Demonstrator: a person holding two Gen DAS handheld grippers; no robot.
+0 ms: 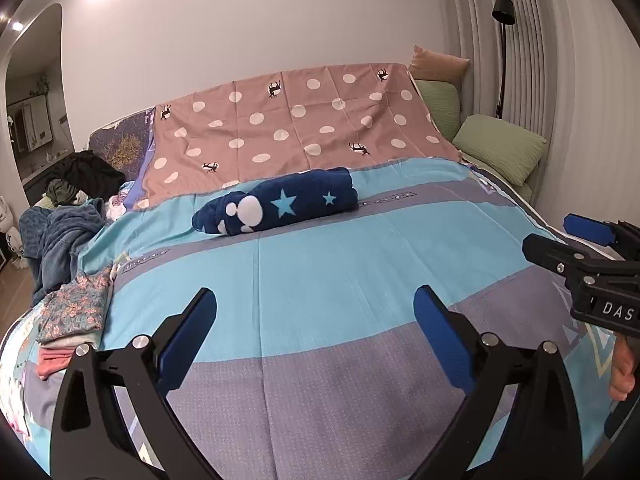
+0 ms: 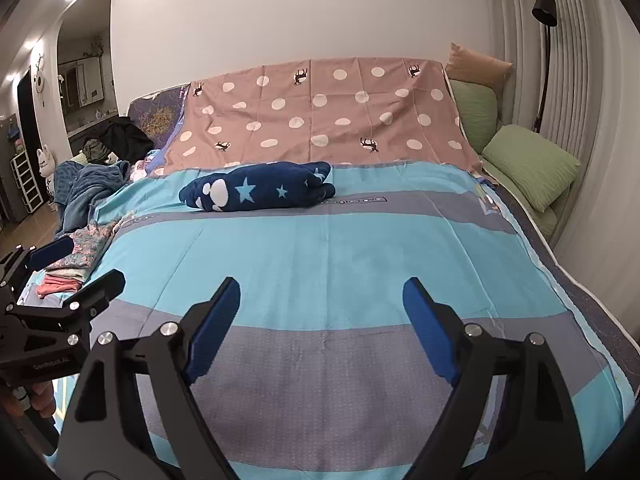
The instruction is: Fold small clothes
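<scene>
A folded navy fleece garment with stars and white paw shapes [image 1: 276, 207] lies on the bed's far middle; it also shows in the right wrist view [image 2: 260, 192]. A stack of folded small clothes, floral on top and pink below [image 1: 74, 316], sits at the bed's left edge, and also shows in the right wrist view [image 2: 82, 258]. My left gripper [image 1: 316, 312] is open and empty above the striped bedspread [image 1: 340, 260]. My right gripper [image 2: 322, 304] is open and empty, to the right of the left one.
A pile of unfolded clothes and a blue blanket [image 1: 60, 232] lies at the bed's far left. A pink dotted sheet [image 1: 296, 120] covers the head end. Green pillows [image 1: 500, 152] and a floor lamp [image 1: 503, 12] stand at the right.
</scene>
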